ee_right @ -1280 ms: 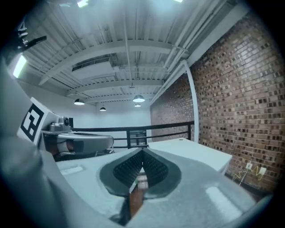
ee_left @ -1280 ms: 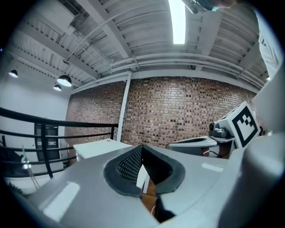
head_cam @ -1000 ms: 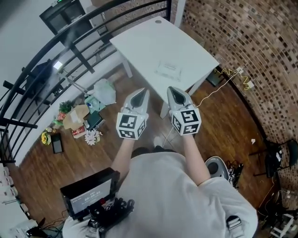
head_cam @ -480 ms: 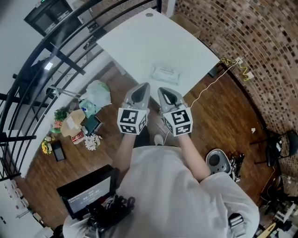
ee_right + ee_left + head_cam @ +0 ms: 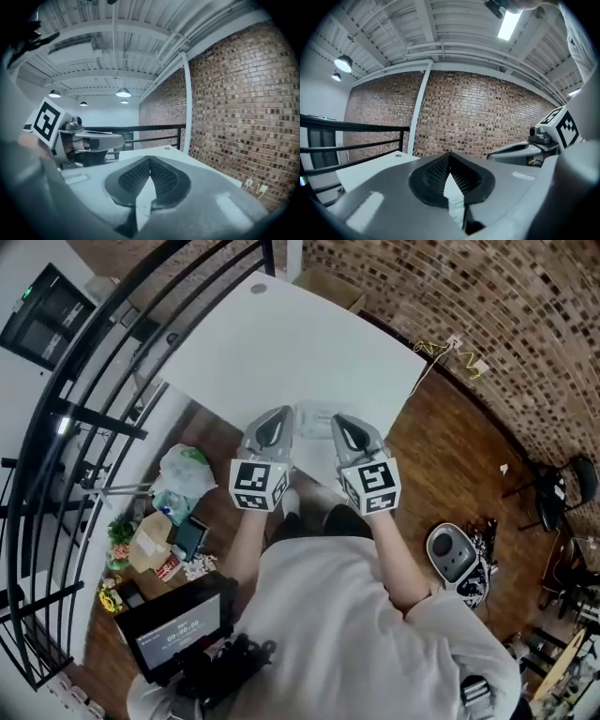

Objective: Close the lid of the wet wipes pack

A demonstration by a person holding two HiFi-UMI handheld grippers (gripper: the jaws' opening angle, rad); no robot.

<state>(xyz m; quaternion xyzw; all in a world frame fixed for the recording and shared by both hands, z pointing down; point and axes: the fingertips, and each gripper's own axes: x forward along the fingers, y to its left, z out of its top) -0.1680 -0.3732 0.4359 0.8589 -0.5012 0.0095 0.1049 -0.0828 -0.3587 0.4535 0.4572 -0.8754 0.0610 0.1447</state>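
Since half a second ago both claws have come forward over the near edge of the counter (image 5: 281,343), and the pack (image 5: 314,418), which lay ahead of them then, now shows between their tips.

The left claw (image 5: 450,156) is closed. Its two ribbed pads meet at the tips and hold nothing. Through the narrow slot below the tips a pale strip with a fleck of print shows, but I cannot tell if that is the pack. The right claw (image 5: 150,159) is closed in the same way, tips together and empty, with bare white counter in its slot. Each gripper view catches the other claw alongside, level with it.

In the head view the two claws point away from the person, side by side and apart. Their marker cubes (image 5: 260,486) sit nearest the person's forearms. The pack lies flat on the counter close to the near edge. It is too pale and small to tell whether its lid is up or down, and how high the claws are above it cannot be told.

A brick wall (image 5: 487,296) runs beyond the counter on the right and a black railing (image 5: 94,418) on the left. On the wood floor (image 5: 450,465) lie bags and boxes (image 5: 183,474) at the left, and a round grey device (image 5: 453,554) at the right.
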